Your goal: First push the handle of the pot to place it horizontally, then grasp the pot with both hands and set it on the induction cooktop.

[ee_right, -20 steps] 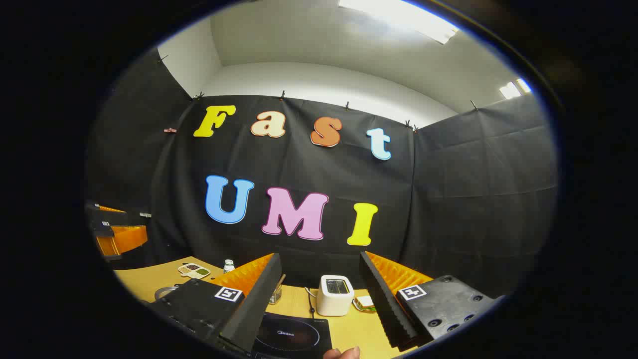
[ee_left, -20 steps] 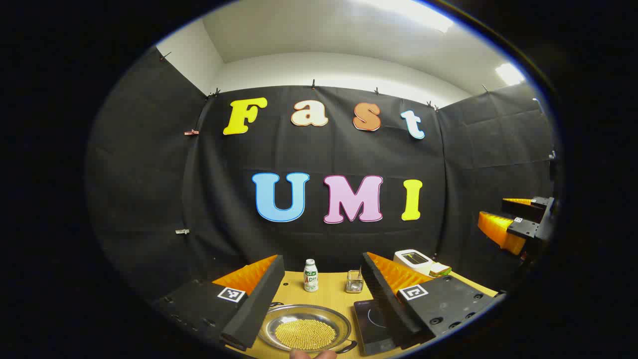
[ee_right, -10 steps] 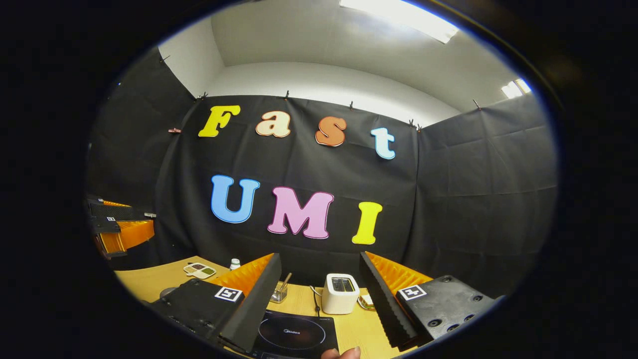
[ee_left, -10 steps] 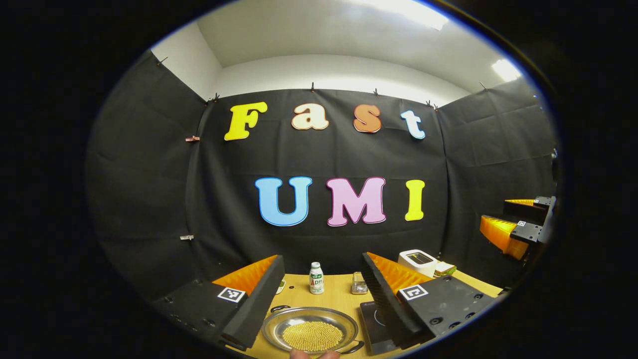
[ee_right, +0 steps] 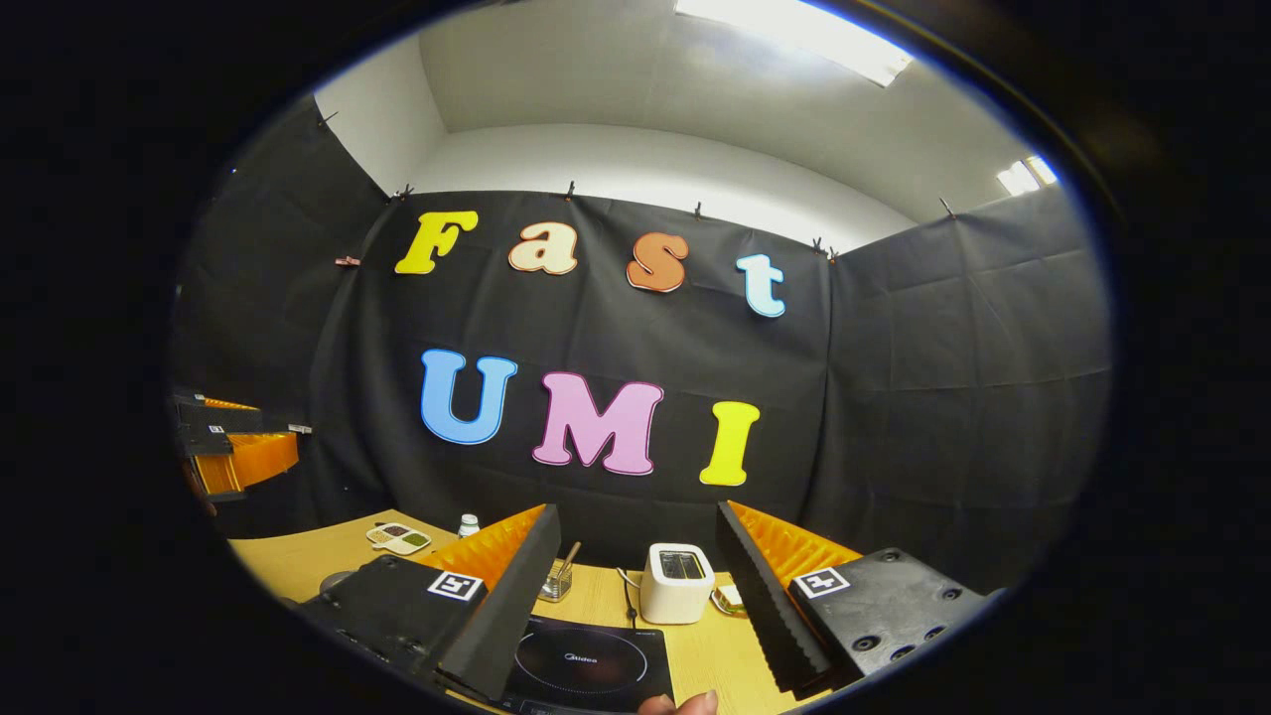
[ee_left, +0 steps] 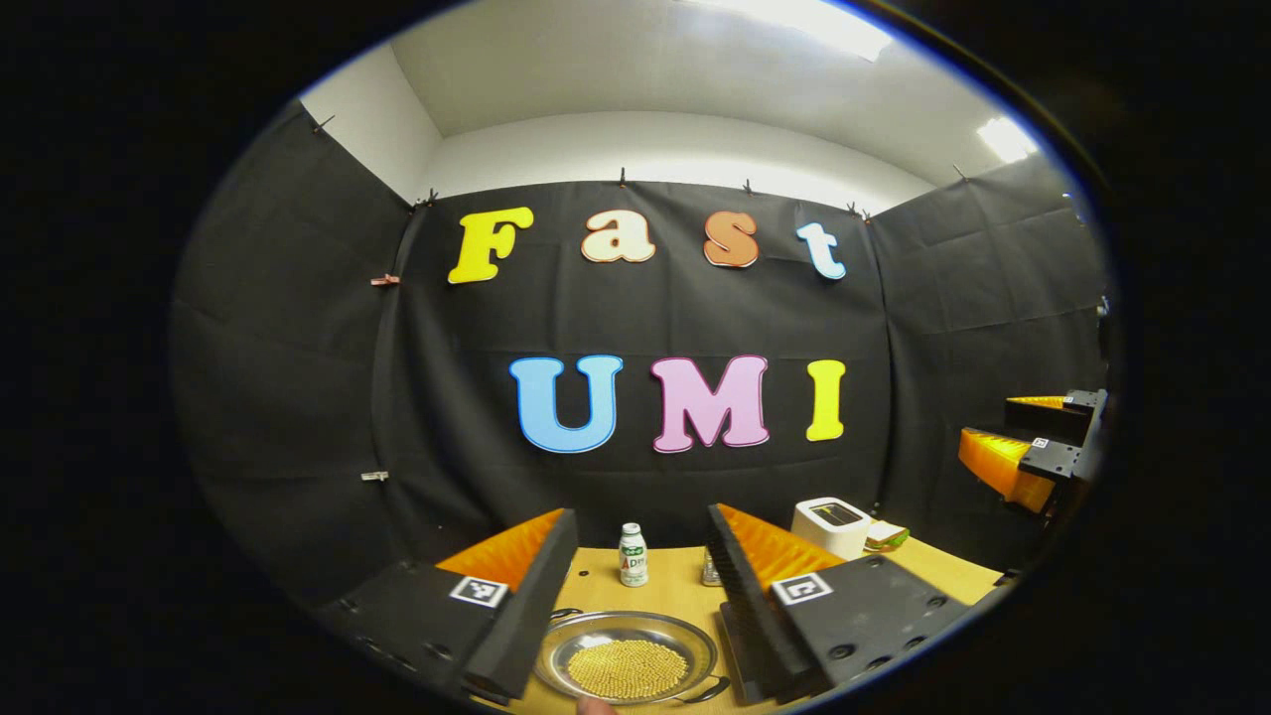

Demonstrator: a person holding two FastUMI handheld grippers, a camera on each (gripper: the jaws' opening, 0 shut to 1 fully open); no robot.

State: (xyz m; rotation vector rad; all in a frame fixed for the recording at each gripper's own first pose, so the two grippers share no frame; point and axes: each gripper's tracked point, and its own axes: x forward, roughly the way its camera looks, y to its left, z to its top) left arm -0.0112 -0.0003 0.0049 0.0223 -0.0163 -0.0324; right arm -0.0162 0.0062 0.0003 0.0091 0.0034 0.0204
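left gripper view: left claw [ee_left: 635,596] spread, nothing between its ribbed wedge fingers [ee_left: 516,596], held above a pale wood worktop [ee_left: 660,586]. below the gap sits the pot [ee_left: 626,663], a shallow round shiny metal pan, holding a heap of small yellow beads [ee_left: 628,668]. a thin dark loop handle [ee_left: 707,689] lies at its near-right rim, another small loop at the far-left rim. behind the pot stands a small white bottle with a green label [ee_left: 633,555], upright, and a small clear glass jar [ee_left: 711,569] partly hidden by the right finger. far right on the worktop, a white boxy toaster [ee_left: 832,524] with a sandwich [ee_left: 887,536] just beside it. the right claw [ee_left: 1033,447] shows at the right edge, off the worktop, its fingers apart.

right gripper view: right claw [ee_right: 635,596] spread, holding nothing. under the gap lies the induction cooktop [ee_right: 586,665], a flat glossy black slab with a ring mark, bare on top. behind it, the toaster [ee_right: 676,584] with a cord, the glass jar [ee_right: 556,581] with a stick in it, and the sandwich [ee_right: 732,599]. at left, a white divided dish [ee_right: 399,538] with small food portions and the bottle cap [ee_right: 468,521]. the left claw [ee_right: 233,447] shows at the left edge. a fingertip [ee_right: 680,704] sits at the bottom edge.
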